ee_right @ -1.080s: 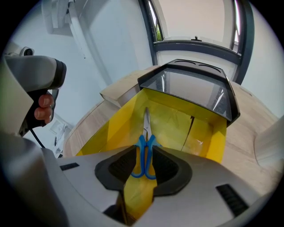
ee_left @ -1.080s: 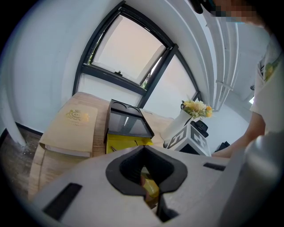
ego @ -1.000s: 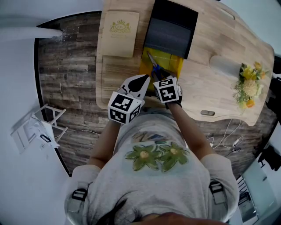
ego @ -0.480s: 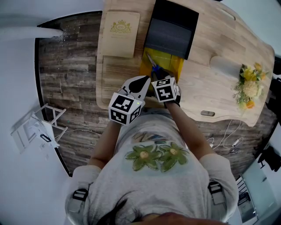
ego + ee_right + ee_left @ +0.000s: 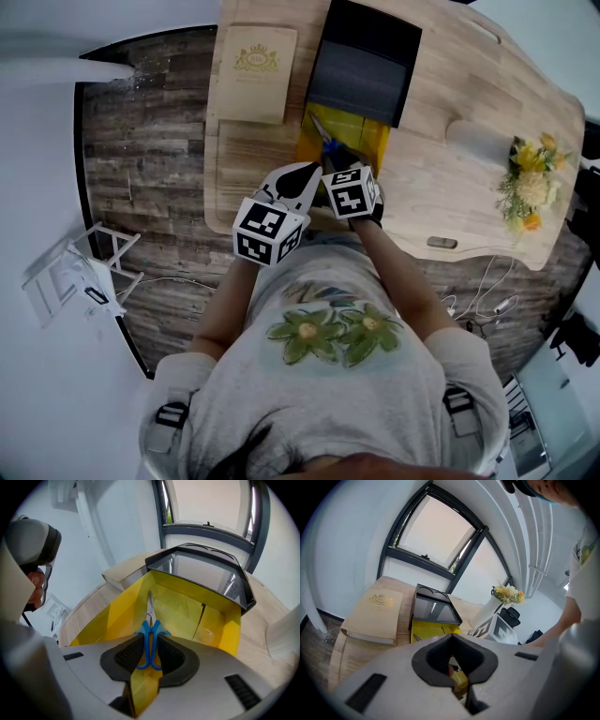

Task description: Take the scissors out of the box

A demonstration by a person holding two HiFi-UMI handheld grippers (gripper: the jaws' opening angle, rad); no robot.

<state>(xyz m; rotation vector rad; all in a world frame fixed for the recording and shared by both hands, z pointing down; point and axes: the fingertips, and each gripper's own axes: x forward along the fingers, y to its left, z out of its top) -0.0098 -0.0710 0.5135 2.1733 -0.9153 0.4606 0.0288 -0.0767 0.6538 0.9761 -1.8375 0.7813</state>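
Two blue handle loops of the scissors [image 5: 144, 644], lying in the yellow box [image 5: 183, 606], are clamped between right gripper [image 5: 151, 654] fingers. The left gripper [image 5: 457, 679] fingers pinch the box edge. Judged light, stiff, slick; handles suit.
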